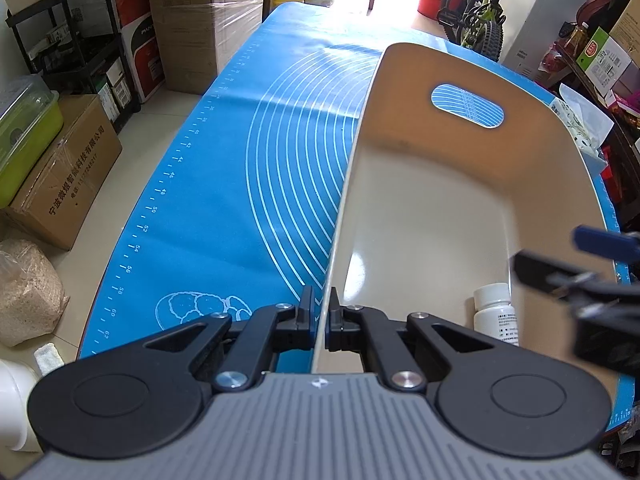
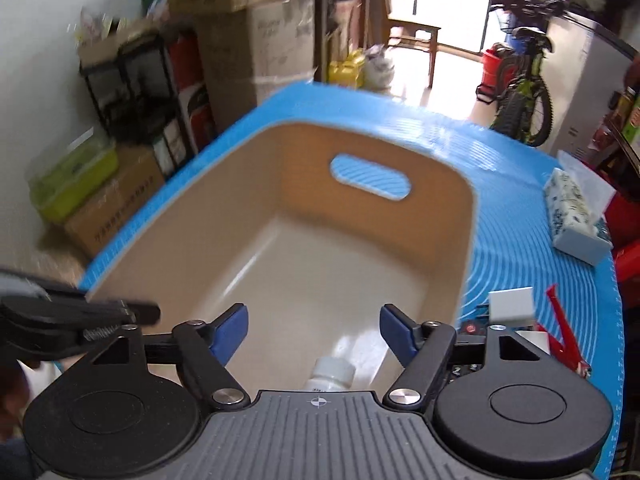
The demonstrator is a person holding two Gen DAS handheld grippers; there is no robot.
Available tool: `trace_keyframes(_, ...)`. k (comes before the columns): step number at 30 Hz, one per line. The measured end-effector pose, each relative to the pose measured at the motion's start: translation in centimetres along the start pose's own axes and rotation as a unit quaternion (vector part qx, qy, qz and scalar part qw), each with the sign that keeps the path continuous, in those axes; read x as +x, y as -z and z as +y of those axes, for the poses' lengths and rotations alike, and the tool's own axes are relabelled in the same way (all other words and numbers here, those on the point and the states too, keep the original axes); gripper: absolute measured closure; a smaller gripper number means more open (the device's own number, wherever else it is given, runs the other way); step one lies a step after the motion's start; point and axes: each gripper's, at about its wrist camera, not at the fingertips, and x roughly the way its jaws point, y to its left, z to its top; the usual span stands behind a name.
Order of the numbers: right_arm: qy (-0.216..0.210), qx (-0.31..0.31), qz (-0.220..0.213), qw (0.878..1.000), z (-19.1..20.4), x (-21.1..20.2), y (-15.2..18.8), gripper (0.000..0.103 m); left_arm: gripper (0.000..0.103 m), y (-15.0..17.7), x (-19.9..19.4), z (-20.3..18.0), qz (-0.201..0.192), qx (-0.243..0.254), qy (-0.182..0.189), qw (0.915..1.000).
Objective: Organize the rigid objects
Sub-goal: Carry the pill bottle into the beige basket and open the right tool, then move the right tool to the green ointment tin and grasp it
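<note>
The left gripper [image 1: 320, 320] pinches the beige bin's [image 1: 348, 184] thin rim on the blue mat [image 1: 224, 184]. From the right wrist, the right gripper [image 2: 314, 334] gapes empty above a white bottle [image 2: 331, 374] lying inside: probably light, stiff, slick; best grasped across its body.

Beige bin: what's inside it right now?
Inside the beige bin, only a white bottle shows, lying at the near end below the open right gripper. The gripper body covers the bottle's lower part and the bin's nearest floor; the rest looks bare.
</note>
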Motion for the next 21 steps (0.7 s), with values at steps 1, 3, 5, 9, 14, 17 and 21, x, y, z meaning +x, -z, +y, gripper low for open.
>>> trace_keyframes(1, 0.001, 0.007, -0.008, 1.000, -0.5, -0.7, -0.1, 0.023, 0.097, 0.0, 0.0, 0.0, 0.000, 0.000, 0.000, 1.0000)
trace_keyframes(3, 0.009, 0.017, -0.025, 0.999, -1.7, -1.9, -0.2, 0.019, 0.097, 0.0, 0.0, 0.0, 0.000, 0.000, 0.000, 1.0000)
trace_keyframes(5, 0.021, 0.025, -0.037, 0.999, -3.0, -2.9, -0.2, 0.015, 0.097, 0.0, 0.0, 0.0, 0.000, 0.000, 0.000, 1.0000)
trace_keyframes(9, 0.042, 0.048, -0.050, 0.997, -6.1, -4.5, 0.3, 0.011, 0.097, 0.0, 0.0, 0.0, 0.000, -0.001, 0.001, 1.0000)
trace_keyframes(14, 0.082, 0.066, -0.046, 0.993, -10.4, -5.4, 2.0, 0.009, 0.097, 0.0, 0.0, 0.0, 0.000, -0.002, 0.001, 1.0000)
trace_keyframes(17, 0.103, 0.081, -0.030, 0.991, -12.8, -5.1, 3.5, 0.009, 0.097, 0.0, 0.0, 0.0, 0.000, -0.001, 0.001, 1.0000)
trace_keyframes(21, 0.122, 0.094, -0.006, 0.988, -15.5, -4.1, 5.8, 0.009, 0.097, 0.0, 0.0, 0.0, 0.000, -0.001, 0.001, 1.0000)
